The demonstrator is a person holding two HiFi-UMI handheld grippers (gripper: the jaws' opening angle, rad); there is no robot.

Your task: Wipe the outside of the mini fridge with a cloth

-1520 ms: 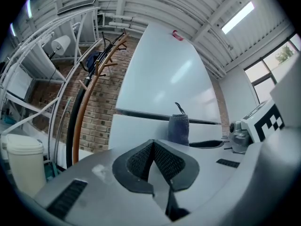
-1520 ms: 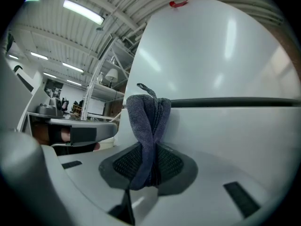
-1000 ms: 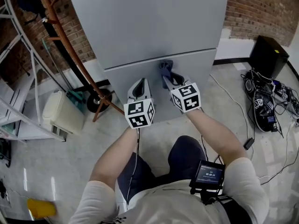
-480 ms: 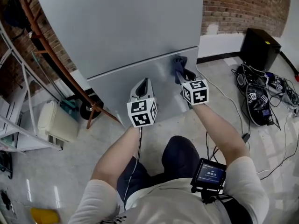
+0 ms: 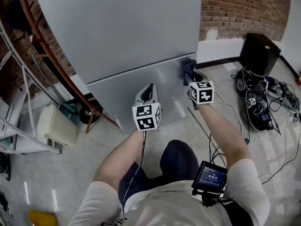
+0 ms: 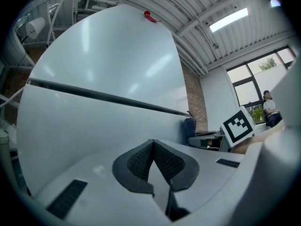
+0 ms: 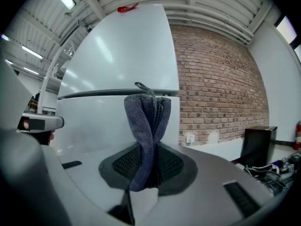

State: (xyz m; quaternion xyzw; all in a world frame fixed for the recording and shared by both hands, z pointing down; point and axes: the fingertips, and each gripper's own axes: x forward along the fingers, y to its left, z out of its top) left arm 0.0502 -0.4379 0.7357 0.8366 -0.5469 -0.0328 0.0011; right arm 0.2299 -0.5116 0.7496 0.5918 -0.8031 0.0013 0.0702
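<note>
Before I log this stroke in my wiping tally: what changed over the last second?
The right gripper, shut on the cloth, slid rightward along the lower door of the mini fridge, from mid-door to near its right edge. The left gripper stayed shut and empty by the door.

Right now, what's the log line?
right hand-held gripper: shut on blue-grey cloth | cloth: at right edge of pale grey fridge | left hand-held gripper: shut, empty

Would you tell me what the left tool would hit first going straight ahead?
The left tool, shut and empty, would probably meet the pale grey mini fridge's lower door first; nothing shows between.
</note>
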